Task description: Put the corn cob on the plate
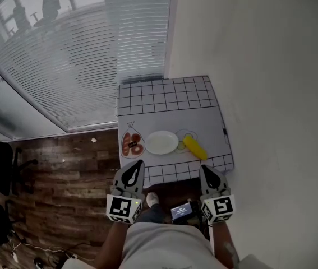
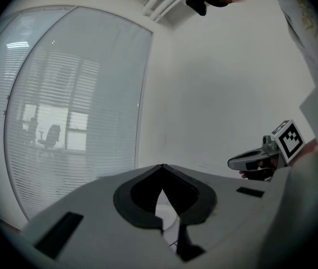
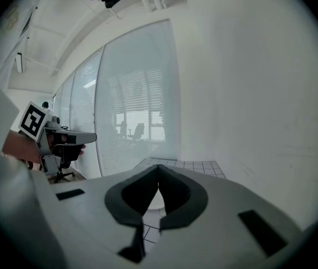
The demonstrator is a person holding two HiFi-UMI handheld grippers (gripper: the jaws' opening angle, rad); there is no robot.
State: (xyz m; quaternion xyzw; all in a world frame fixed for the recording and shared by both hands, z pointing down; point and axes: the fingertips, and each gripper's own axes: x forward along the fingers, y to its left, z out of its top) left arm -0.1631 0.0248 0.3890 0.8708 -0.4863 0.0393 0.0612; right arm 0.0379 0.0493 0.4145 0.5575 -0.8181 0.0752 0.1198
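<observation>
A yellow corn cob [image 1: 195,147] lies on the white table [image 1: 164,114], just right of a round white plate [image 1: 162,142]. Both grippers hover short of the table's near edge. My left gripper [image 1: 139,163] is shut and empty, in front of the plate's left side. My right gripper [image 1: 202,167] is shut and empty too, just in front of the corn cob. In the left gripper view the jaws [image 2: 162,167] meet at the tips, with a sliver of the plate [image 2: 164,206] showing behind them. The right gripper view shows its tips [image 3: 159,167] together over the plate [image 3: 153,200].
A flat packet of red sausages [image 1: 132,143] lies left of the plate. The table has a black grid pattern at its far and near ends. A white wall [image 1: 271,66] runs along the table's right side. Glass with blinds [image 1: 69,43] stands to the left, above wooden floor [image 1: 63,178].
</observation>
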